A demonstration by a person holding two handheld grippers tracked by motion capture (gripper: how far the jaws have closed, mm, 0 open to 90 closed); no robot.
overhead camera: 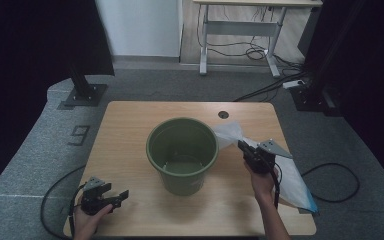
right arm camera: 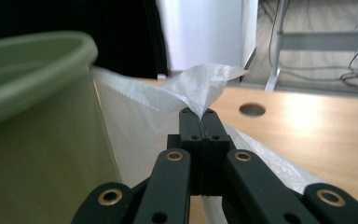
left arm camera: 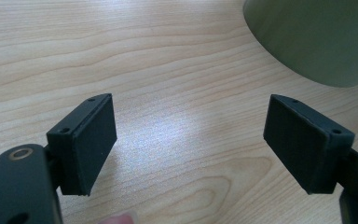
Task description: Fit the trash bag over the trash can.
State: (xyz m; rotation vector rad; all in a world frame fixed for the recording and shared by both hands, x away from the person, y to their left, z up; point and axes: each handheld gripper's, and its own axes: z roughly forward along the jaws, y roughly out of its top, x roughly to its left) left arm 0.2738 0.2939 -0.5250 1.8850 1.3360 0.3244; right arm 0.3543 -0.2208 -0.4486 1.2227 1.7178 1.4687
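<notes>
A green plastic bucket [overhead camera: 182, 152] stands upright in the middle of the wooden table [overhead camera: 130, 120]. Beside it on the right lies a thin white plastic bag [overhead camera: 290, 177] with a blue edge. My right gripper [overhead camera: 241, 146] is shut on the bag's top edge [right arm camera: 200, 91] and holds it raised just beside the bucket's rim [right arm camera: 37, 51]. My left gripper [overhead camera: 119, 196] rests near the table's front left corner. Its jaws stand wide open over bare wood [left arm camera: 191, 135] with nothing between them, and the bucket's side [left arm camera: 317, 37] lies ahead of it to the right.
A round cable hole [overhead camera: 223, 114] sits at the table's far edge. Black cables [overhead camera: 330, 185] trail over the grey carpet on both sides. A desk frame [overhead camera: 240, 30] stands at the back, and dark curtains hang left and right.
</notes>
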